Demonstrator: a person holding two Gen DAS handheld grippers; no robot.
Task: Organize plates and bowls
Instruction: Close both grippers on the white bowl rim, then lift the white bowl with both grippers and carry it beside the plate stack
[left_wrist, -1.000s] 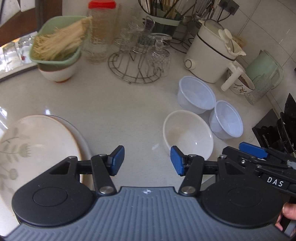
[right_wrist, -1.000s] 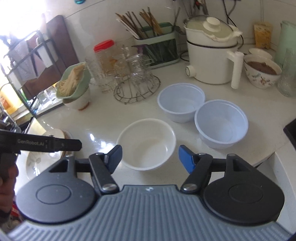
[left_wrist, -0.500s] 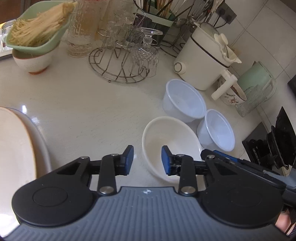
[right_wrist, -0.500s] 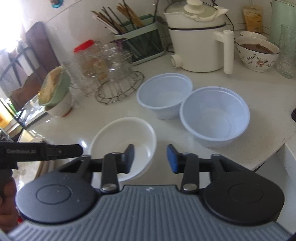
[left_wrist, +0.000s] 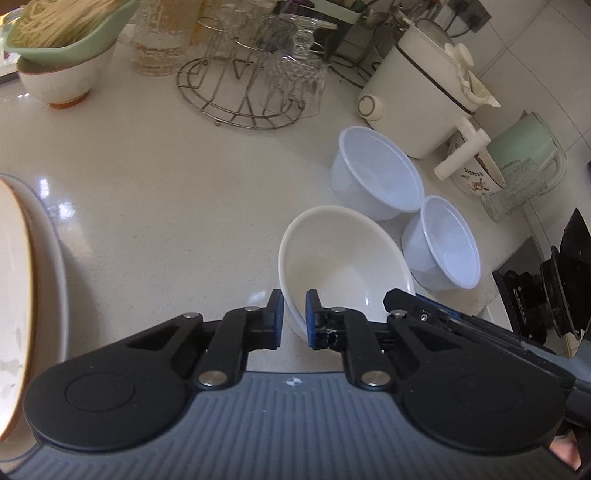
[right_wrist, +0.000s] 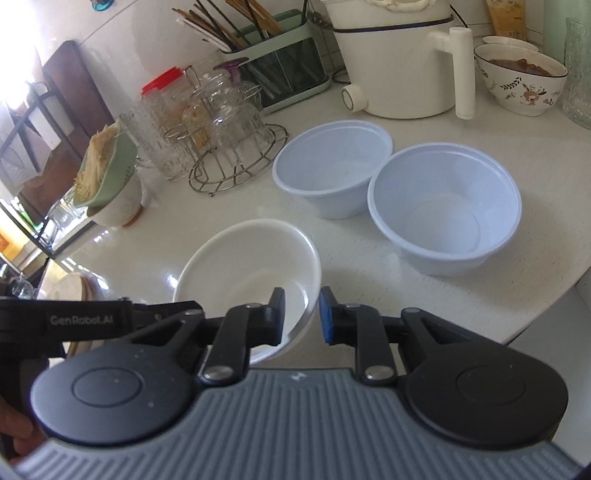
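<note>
Both claws have come closer to the white ceramic bowl (left_wrist: 343, 266) since half a second ago, and their fingers have narrowed onto its rim. Now the left claw (left_wrist: 294, 319) has one pad outside the near-left wall and one pad inside, pinching that rim. The right claw (right_wrist: 302, 316) does the same on the right side of the bowl (right_wrist: 247, 266); here a small gap shows beside the blue pad, so I judge it is nearly clenched, not fully.

This bowl sits on the pale bench (left_wrist: 177, 177), just in front of two plastic bowls (right_wrist: 332, 166) (right_wrist: 445, 208) that stand side by side, rims nearly touching. A stack of plates (left_wrist: 29, 295) lies at the far left.

I think the bowl is stiff, rather heavy and glazed, so it is slippery and can chip. A grip on two opposite parts of the rim looks sensible; it needs firm pressure and a level lift.
</note>
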